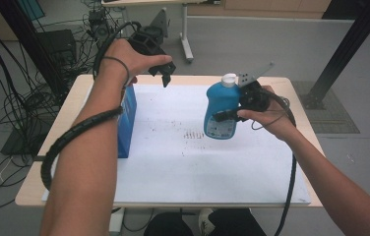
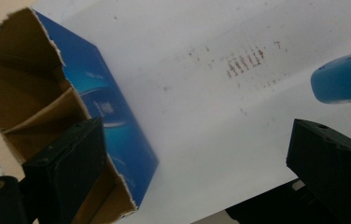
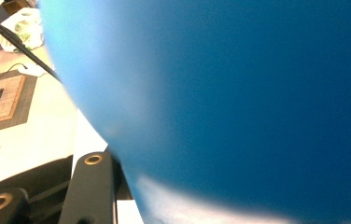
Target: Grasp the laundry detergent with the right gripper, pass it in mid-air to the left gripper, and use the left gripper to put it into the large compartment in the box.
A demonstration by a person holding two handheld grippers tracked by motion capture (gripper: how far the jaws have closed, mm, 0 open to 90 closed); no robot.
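Right gripper [image 1: 228, 115] clamps the blue bottle [image 1: 221, 109], lifted upright over the white mat [image 1: 183, 162] right of centre; left gripper [image 1: 166, 73], jaws spread and empty, hovers above the open blue box [image 1: 127, 123] at left, presumably the bottle's destination.

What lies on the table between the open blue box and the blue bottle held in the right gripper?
Only bare white sheet with small brown specks, in the high view.

The blue bottle [image 1: 221, 110] with a white cap [image 1: 229, 79] hangs nearly upright above the tabletop [image 1: 173, 167], toward its 2 o'clock part, cap tipped slightly toward 1 o'clock. A pale label covers its lower front. The right claw [image 1: 228, 114] grips its side.
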